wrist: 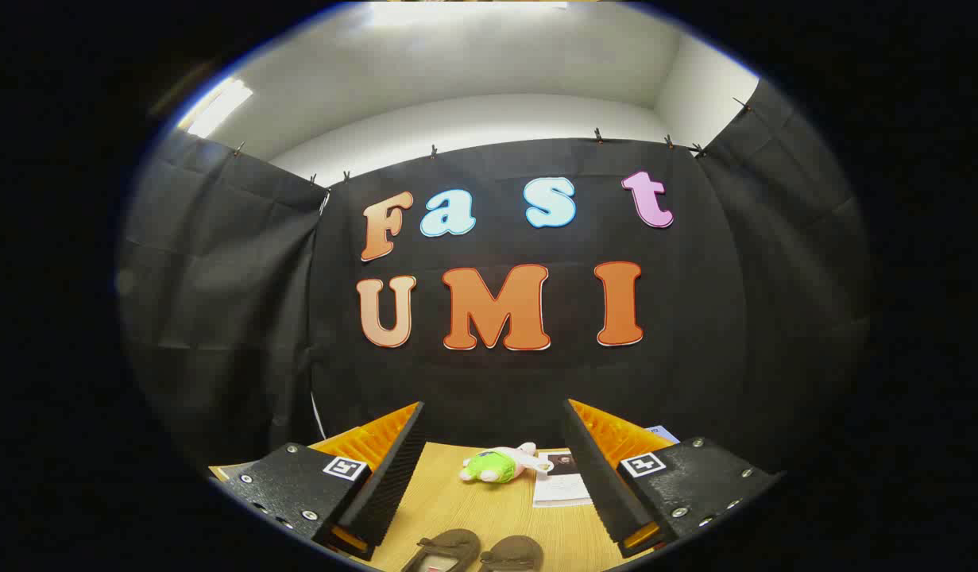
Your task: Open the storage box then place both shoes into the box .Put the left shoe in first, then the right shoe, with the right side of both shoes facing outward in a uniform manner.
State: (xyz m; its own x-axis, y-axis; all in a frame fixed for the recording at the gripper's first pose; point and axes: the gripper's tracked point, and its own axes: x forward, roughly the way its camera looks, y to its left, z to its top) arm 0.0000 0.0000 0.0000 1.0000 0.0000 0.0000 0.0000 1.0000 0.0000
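While the fingers (492, 477) stand apart, holding nothing | both shoes (474, 551) lie side by side on the surface (489, 508) just below them | plush toy (500, 465) and paper (562, 483) beyond | raised, probably to survey first.

Obs.: I see just the rear parts of the two shoes (473, 551) between the gripper (495, 477) fingers; the rest is cut off at the bottom. The right finger (596, 477) covers one edge of the printed sheet (560, 481); its print is too small to read. The fingers hide the bench (489, 508) on both sides. I can't make out what the small soft toy (500, 465) is.
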